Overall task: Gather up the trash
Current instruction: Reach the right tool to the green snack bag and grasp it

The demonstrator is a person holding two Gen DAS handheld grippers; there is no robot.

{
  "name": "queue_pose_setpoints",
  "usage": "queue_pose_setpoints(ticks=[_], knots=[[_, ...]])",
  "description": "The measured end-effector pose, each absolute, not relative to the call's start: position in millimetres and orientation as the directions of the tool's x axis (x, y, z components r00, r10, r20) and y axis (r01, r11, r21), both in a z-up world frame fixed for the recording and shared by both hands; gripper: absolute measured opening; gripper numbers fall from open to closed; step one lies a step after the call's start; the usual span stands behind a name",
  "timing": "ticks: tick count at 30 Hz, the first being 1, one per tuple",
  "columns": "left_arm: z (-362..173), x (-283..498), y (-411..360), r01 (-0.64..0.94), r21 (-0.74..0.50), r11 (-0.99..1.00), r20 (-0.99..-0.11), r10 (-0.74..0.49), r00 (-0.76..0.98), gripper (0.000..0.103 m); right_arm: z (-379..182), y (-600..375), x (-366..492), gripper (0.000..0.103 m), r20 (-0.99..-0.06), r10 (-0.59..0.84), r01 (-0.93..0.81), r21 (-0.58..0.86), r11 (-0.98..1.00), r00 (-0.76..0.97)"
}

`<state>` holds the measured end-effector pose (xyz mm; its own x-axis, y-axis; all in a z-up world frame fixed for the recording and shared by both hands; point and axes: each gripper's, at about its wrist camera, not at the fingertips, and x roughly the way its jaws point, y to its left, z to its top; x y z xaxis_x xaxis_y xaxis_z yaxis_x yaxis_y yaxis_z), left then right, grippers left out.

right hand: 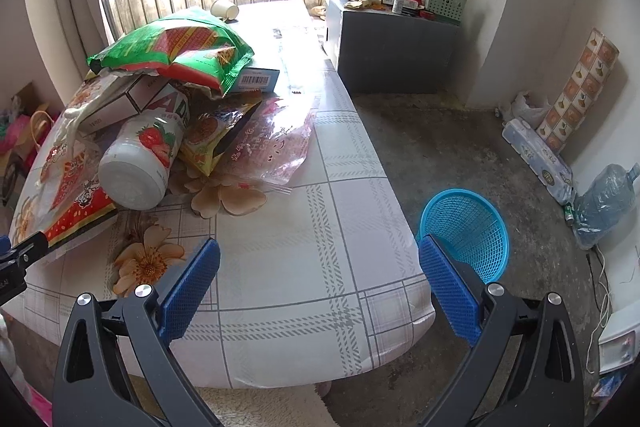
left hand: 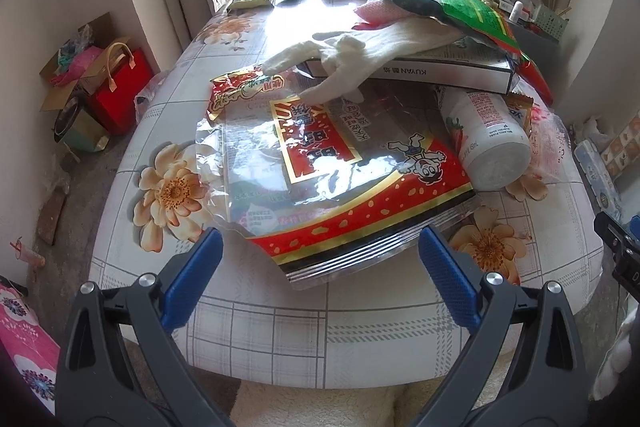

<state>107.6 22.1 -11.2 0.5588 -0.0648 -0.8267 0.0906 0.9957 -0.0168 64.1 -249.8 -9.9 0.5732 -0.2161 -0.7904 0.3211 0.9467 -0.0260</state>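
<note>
The left gripper (left hand: 320, 267), with its two blue bumpy pads, hangs wide open just over the near edge of the table with the flowered plaid cloth (left hand: 280, 327). Between its fingers lies the big flat shiny red and clear snack bag (left hand: 320, 167), holding nothing yet. A white knitted glove (left hand: 360, 55) rests on that bag and on a long flat white box (left hand: 440, 71). A white plastic bottle with strawberries on it (left hand: 488, 135) lies on its side beside the bag. A puffy green and red snack bag (left hand: 456, 7) sits on top of the pile. The right gripper (right hand: 320, 279) is wide open too, empty, above bare cloth. A round blue plastic mesh basket (right hand: 468, 227) stands on the grey floor by the table.
</note>
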Motion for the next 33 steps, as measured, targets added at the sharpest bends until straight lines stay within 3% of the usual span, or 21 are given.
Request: queue_pose_setpoints(ticks=[7, 16, 22, 27, 33], knots=[[-8, 112, 53, 0.188, -0.141, 0.972, -0.724, -0.231, 0.650, 0.094, 1, -246, 86, 0.097, -0.730, -0.141, 0.263, 0.056, 0.963, 0.668], [-1, 152, 95, 0.102, -0.224, 0.969, -0.690, -0.232, 0.686, 0.094, 10, -236, 120, 0.097, -0.710, -0.022, 0.177, 0.146, 0.973, 0.704], [28, 178, 94, 0.197, -0.310, 0.930, -0.596, -0.352, 0.722, 0.090, 24, -244, 143, 0.097, -0.663, 0.059, 0.146, 0.250, 0.957, 0.747], [40, 191, 69, 0.279, -0.310, 0.909, -0.572, -0.413, 0.709, 0.085, 31, -230, 153, 0.093, -0.617, -0.041, 0.117, 0.083, 0.990, 0.786], [22, 204, 53, 0.272, -0.321, 0.907, -0.632, -0.419, 0.652, 0.077, 16, -193, 166, 0.075, -0.583, -0.182, 0.027, -0.265, 0.964, 0.792]])
